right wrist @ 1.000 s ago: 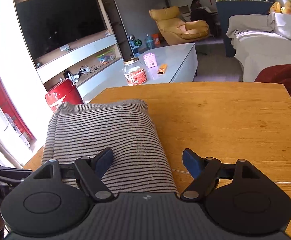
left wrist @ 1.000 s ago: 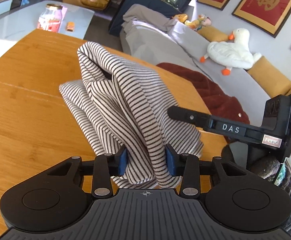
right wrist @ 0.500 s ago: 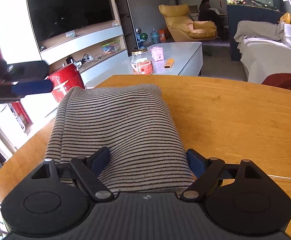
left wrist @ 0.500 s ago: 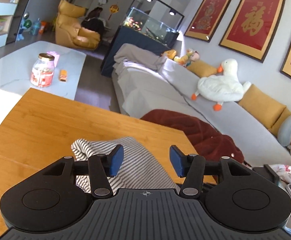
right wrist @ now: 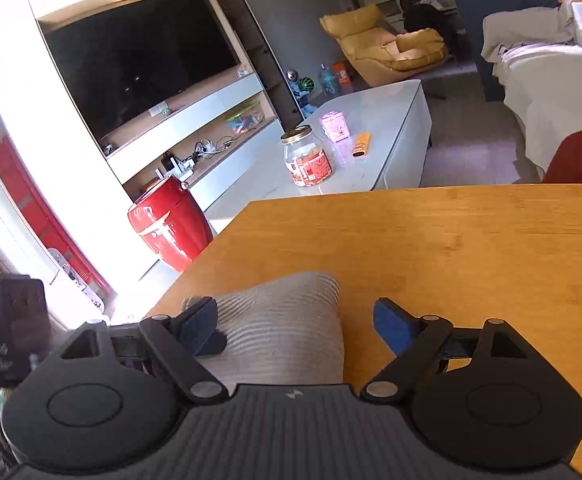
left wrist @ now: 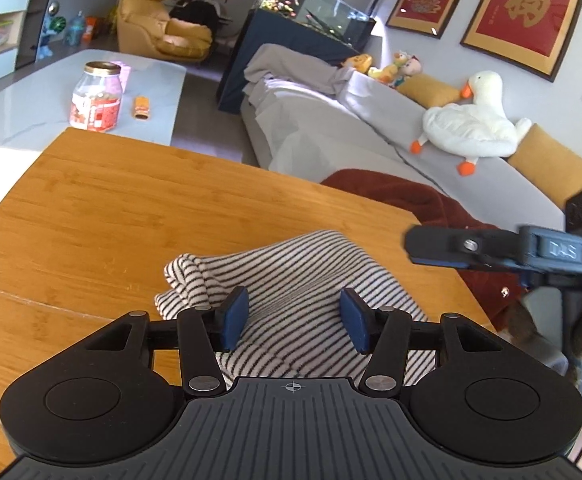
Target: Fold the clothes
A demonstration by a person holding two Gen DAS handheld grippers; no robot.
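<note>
A black-and-white striped garment [left wrist: 291,280] lies folded in a compact bundle on the wooden table [left wrist: 131,216], near its front edge. My left gripper [left wrist: 294,319] hovers just above the bundle, open, nothing between its blue pads. In the right wrist view the same striped garment [right wrist: 287,320] sits under my right gripper [right wrist: 297,326], which is open and holds nothing. The right gripper [left wrist: 491,250] also shows in the left wrist view, at the right, above the table's corner. The left gripper's body [right wrist: 11,328] appears at the left edge of the right wrist view.
Bare wooden table [right wrist: 471,248] stretches beyond the garment. Behind it stands a white coffee table [left wrist: 51,108] with a snack jar [left wrist: 97,98]. A grey sofa [left wrist: 371,128] with a dark red blanket [left wrist: 403,196] and a plush duck [left wrist: 471,120] runs along the right. A red barrel [right wrist: 167,224] stands on the floor.
The left gripper let go of the striped garment it held up; the garment now lies folded on the table. Both grippers have pulled back from it, the right one swinging left.
</note>
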